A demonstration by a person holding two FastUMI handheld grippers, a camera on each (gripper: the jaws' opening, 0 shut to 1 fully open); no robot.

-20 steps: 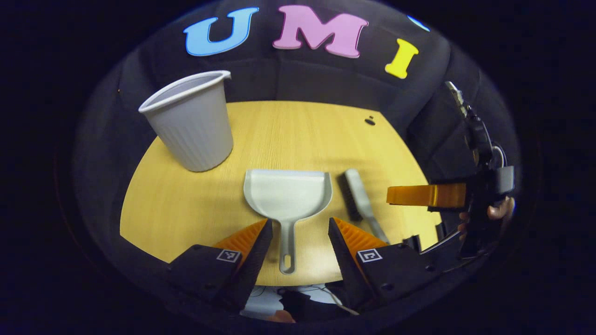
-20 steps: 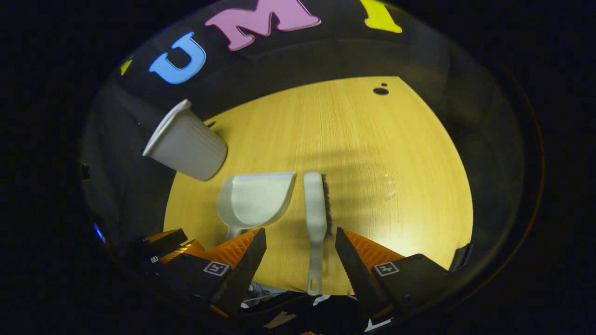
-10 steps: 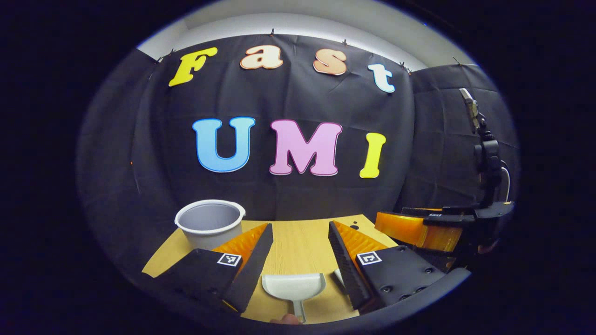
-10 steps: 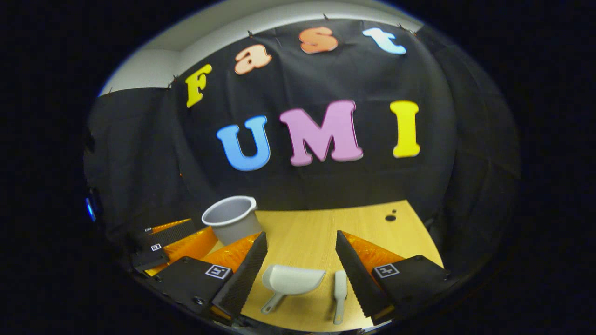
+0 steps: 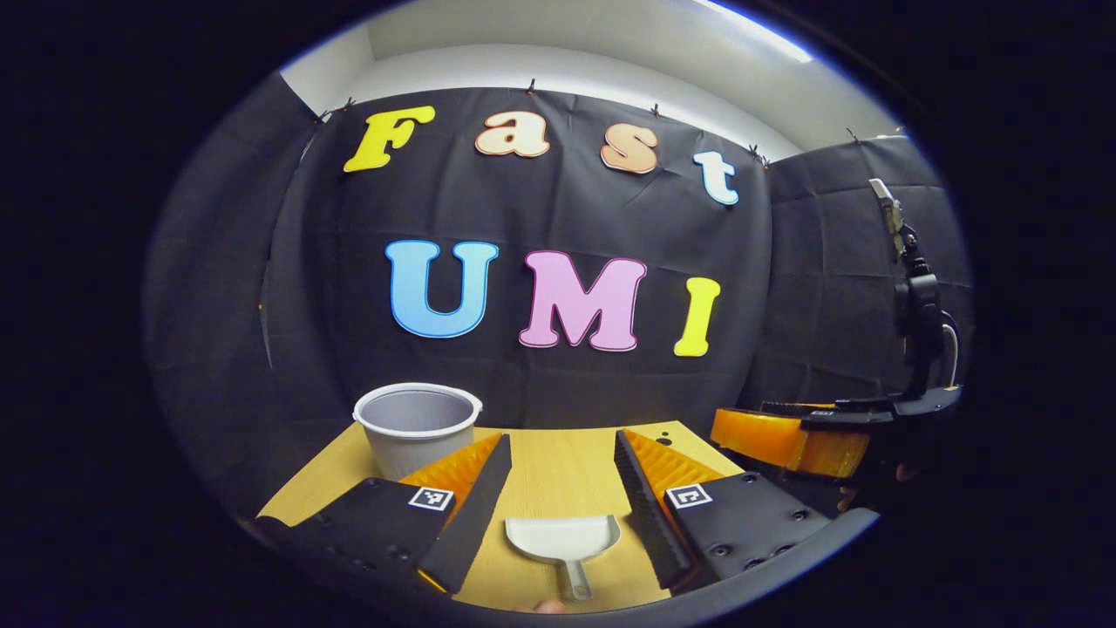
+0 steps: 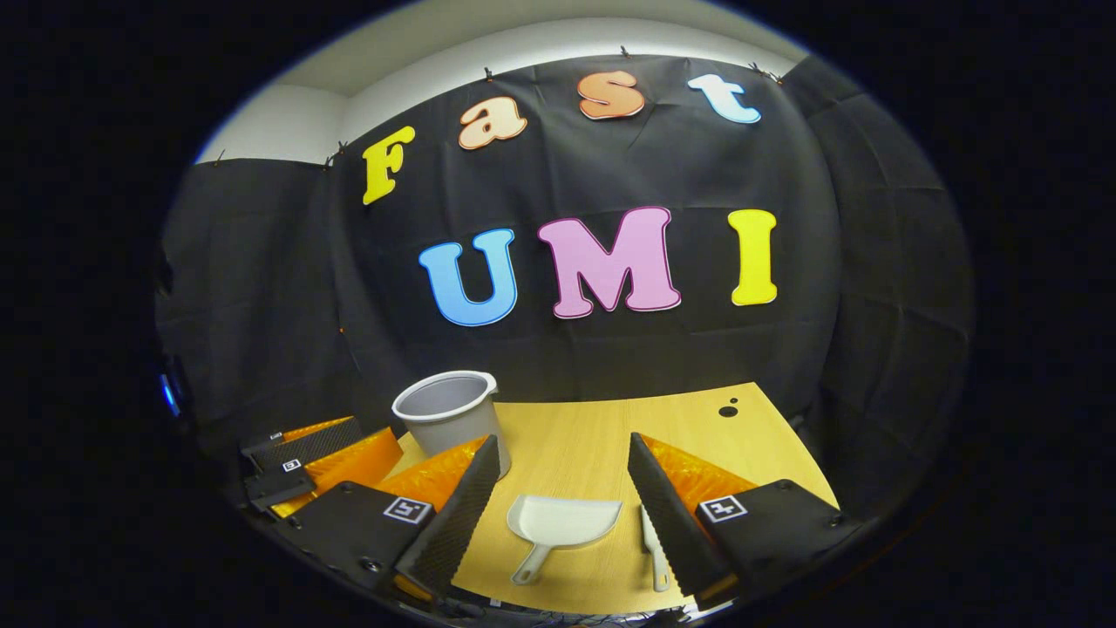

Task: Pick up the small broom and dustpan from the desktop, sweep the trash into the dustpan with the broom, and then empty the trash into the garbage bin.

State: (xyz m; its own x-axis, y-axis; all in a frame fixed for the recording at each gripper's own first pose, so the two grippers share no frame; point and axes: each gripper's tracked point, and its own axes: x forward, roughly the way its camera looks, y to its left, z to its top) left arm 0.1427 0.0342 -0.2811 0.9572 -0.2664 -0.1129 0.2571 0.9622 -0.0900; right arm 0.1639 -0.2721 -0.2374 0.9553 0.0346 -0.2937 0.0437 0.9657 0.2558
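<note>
Both tools lie flat on the desktop (image 6: 575, 436), not yet picked up. The dustpan (image 5: 563, 538) sits between the fingers of my left gripper (image 5: 562, 497), handle toward me. In the right gripper view the broom (image 6: 654, 545) lies just beside the dustpan's right edge, partly hidden behind one finger of my right gripper (image 6: 565, 501).

Gripper state: both sets of jaws stand wide apart and hold nothing. Both are raised above the desktop.

Handling, as judged:
- Dustpan: thin moulded plastic, light and stiff, probably smooth enough to slip. Take hold across the narrow handle, close to the pan, so the scoop does not swing.
- Broom: light, rigid handle with soft bristles. Grip the handle, never the bristles.

The garbage bin (image 5: 417, 429) stands upright at the far left of the desktop. It looks light and could tip if knocked. Two small dark specks (image 6: 728, 410) lie near the far right edge, presumably the trash.
</note>
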